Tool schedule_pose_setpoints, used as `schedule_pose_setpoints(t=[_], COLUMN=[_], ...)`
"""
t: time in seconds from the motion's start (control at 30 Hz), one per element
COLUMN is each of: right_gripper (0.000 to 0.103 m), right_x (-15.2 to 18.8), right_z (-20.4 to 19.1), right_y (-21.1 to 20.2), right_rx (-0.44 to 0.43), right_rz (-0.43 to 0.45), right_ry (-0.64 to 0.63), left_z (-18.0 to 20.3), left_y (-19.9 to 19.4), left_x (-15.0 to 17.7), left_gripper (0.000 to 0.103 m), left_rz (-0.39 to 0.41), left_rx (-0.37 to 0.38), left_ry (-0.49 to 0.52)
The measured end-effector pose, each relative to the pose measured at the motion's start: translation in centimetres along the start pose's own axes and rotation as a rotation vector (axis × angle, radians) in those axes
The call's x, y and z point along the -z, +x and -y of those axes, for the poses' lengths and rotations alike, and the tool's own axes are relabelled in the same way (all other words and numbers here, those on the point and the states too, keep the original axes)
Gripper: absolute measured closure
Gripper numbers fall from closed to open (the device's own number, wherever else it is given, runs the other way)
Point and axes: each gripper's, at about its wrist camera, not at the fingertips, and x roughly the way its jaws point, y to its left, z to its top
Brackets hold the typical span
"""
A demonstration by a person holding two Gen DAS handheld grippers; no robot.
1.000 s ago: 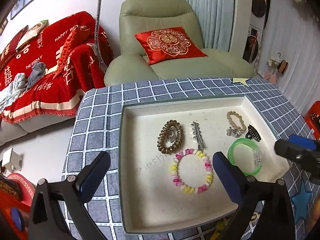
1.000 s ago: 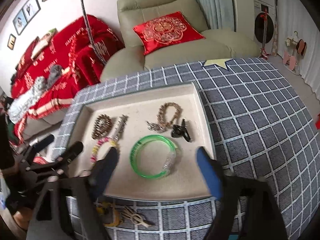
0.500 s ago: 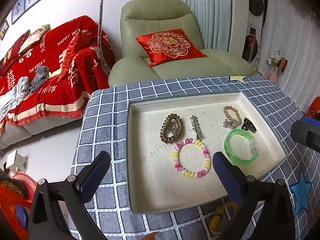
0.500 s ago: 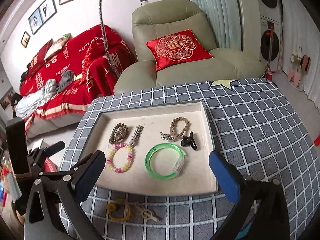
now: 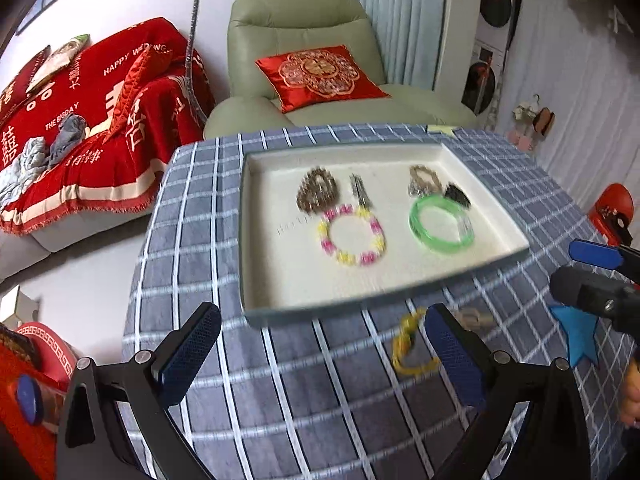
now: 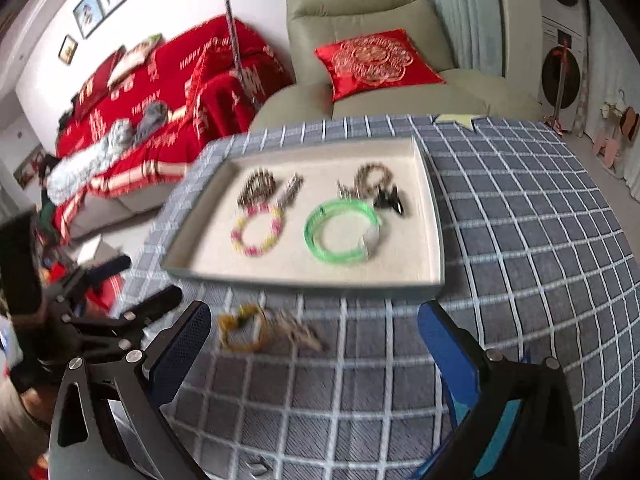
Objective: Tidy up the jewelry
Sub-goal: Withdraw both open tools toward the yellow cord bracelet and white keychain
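Note:
A cream-lined tray (image 5: 500,256) (image 6: 434,240) on the checked table holds a green bangle (image 5: 440,224) (image 6: 340,232), a pink and yellow bead bracelet (image 5: 352,234) (image 6: 258,230), a brown bead bracelet (image 5: 316,194), a silver clip (image 5: 360,192), a tan bracelet (image 5: 424,178) and a black claw clip (image 5: 458,196). In front of the tray, on the cloth, lie a yellow bracelet (image 5: 408,346) (image 6: 242,328) and a pale hair clip (image 6: 298,330). My left gripper (image 5: 320,356) and right gripper (image 6: 316,354) are both open and empty, held back above the table's near part.
The grey checked tablecloth (image 6: 520,220) covers the table, with a blue star (image 5: 576,332) at the right. A green armchair with a red cushion (image 5: 320,72) and a red-draped sofa (image 5: 80,120) stand behind. The right gripper shows at the left wrist view's right edge (image 5: 600,276).
Both grippers have drawn back from the tray toward the table's near edge. The yellow bracelet and the hair clip on the cloth have come fully into view. The jewelry has not moved.

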Motion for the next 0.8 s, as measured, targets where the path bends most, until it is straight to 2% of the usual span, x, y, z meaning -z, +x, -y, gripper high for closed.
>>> schedule_pose_setpoints(t=[0.17, 0.43, 0.6, 0.7, 0.8], right_gripper=[0.0, 0.002, 0.013, 0.025, 0.031], right_x=[1.9, 3.0, 3.3, 3.4, 3.4], right_z=[0.8, 1.8, 1.7, 1.2, 0.7], right_y=[1.1, 2.1, 3.0, 3.5, 4.3], right_rx=[0.004, 0.021, 0.04, 0.034, 0.025], right_rz=[-0.06, -0.101, -0.122, -0.132, -0.144], right_ry=[-0.036, -0.085, -0.155, -0.206, -0.249], left_z=[0.8, 2.0, 2.9, 3.2, 3.4], left_y=[1.2, 3.0, 4.1, 4.7, 5.1], left_x=[1.8, 2.2, 2.3, 2.2, 2.1], left_gripper=[0.0, 0.0, 0.001, 0.001, 0.011], left_rz=[-0.062, -0.101, -0.128, -0.135, -0.142], left_rx=[0.001, 0.015, 0.025, 0.033, 0.04], left_ry=[0.025, 0.068, 0.089, 0.091, 0.1])
